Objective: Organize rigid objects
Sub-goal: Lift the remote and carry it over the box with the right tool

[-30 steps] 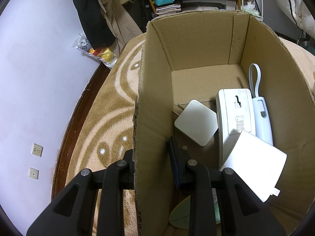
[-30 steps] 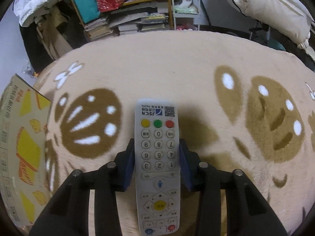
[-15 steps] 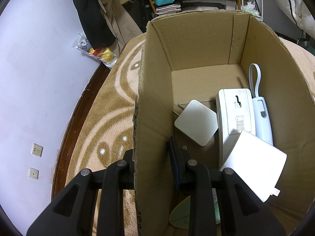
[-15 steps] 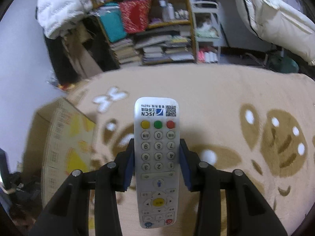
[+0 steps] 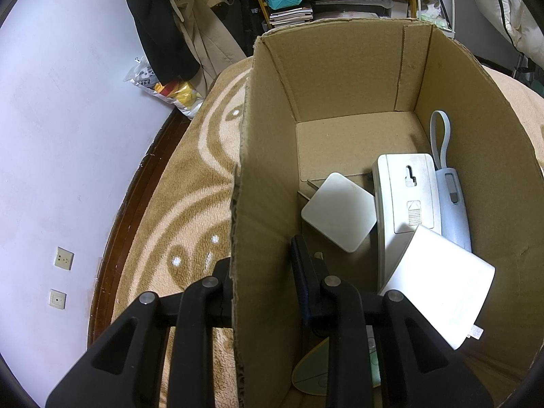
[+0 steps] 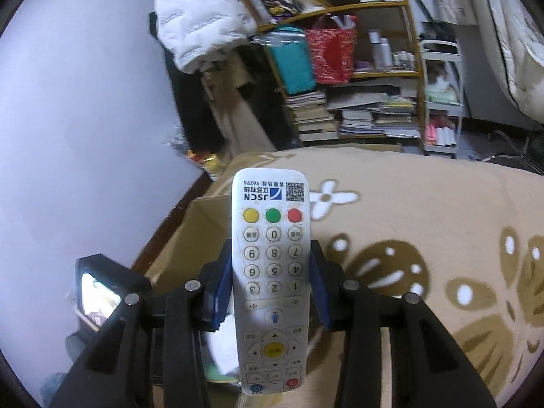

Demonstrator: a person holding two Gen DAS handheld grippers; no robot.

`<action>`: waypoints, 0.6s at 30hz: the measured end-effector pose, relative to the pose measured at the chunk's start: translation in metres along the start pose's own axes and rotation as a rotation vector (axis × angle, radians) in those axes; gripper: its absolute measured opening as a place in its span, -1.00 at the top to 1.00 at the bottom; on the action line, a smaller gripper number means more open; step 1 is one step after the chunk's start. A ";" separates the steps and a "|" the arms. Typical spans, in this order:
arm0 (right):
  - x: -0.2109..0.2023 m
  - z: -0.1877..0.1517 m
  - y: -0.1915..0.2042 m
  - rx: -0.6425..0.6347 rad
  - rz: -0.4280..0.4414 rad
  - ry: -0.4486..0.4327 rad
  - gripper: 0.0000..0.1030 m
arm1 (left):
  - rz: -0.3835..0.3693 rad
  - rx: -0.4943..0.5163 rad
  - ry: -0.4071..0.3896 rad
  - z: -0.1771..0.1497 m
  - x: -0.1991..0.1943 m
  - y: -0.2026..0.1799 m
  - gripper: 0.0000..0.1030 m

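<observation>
A white remote control (image 6: 270, 278) with coloured buttons is clamped between the fingers of my right gripper (image 6: 271, 282), held in the air above the open cardboard box (image 6: 190, 238). My left gripper (image 5: 263, 273) straddles the box's left wall (image 5: 261, 204), one finger outside and one inside, closed on the cardboard. Inside the box lie a white square pad (image 5: 338, 216), a long white device (image 5: 406, 200) with a keyhole slot, a pale blue device with a strap (image 5: 450, 190) and a white flat box (image 5: 438, 284).
The box stands on a beige and brown patterned rug (image 6: 425, 224). A lilac wall (image 5: 61, 119) with sockets runs along the left. Cluttered shelves (image 6: 357, 78) with books and bags, plus hanging clothes (image 5: 170, 34), stand at the back. The other gripper's camera unit (image 6: 102, 289) shows lower left.
My right gripper has lifted the remote off the rug and carried it left, over the box. The left gripper and the box have stayed still.
</observation>
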State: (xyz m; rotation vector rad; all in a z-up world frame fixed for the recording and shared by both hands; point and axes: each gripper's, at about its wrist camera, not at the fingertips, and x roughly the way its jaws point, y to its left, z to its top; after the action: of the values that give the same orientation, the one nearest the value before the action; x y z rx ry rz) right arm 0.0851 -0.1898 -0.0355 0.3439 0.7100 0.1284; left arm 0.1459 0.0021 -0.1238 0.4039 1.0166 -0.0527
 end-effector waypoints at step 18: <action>0.031 -0.018 0.015 0.036 0.009 0.087 0.14 | -0.043 -0.040 -0.008 -0.002 -0.001 0.006 0.52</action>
State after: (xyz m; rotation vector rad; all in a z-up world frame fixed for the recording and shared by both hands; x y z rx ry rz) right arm 0.0963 -0.1634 -0.0623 0.3775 0.7975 0.1405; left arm 0.1450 0.0084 -0.1217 0.3448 1.0166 -0.0722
